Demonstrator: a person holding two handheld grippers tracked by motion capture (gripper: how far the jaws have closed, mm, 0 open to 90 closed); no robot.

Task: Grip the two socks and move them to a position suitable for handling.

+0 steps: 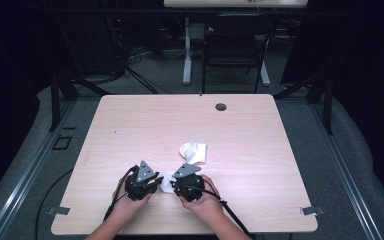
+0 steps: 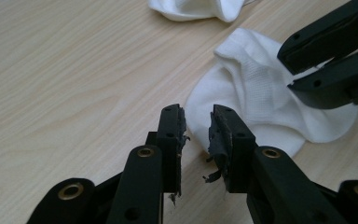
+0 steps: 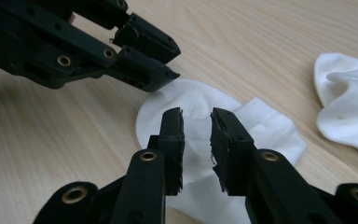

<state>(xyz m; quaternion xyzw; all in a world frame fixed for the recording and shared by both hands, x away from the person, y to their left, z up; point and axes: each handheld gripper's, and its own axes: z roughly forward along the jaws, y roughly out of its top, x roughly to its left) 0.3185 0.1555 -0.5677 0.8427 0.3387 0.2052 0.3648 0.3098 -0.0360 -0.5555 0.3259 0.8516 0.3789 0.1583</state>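
A small white sock (image 1: 166, 183) lies flat near the table's front edge, between my two grippers. In the left gripper view my left gripper (image 2: 197, 122) stands open by a narrow gap at the edge of this sock (image 2: 247, 93), pads apart, nothing pinched. My right gripper (image 3: 197, 122) is also open by a narrow gap, hovering over the same sock (image 3: 265, 126) from the other side. Each shows in the other's view: the right gripper (image 2: 287, 70), the left gripper (image 3: 175, 63). A second white sock (image 1: 193, 151) lies crumpled just beyond.
The light wooden table (image 1: 130, 125) has a dark round grommet hole (image 1: 221, 106) near its far edge. Metal clamps (image 1: 60, 210) sit at the front corners. A black chair (image 1: 235, 47) stands on the floor beyond the table.
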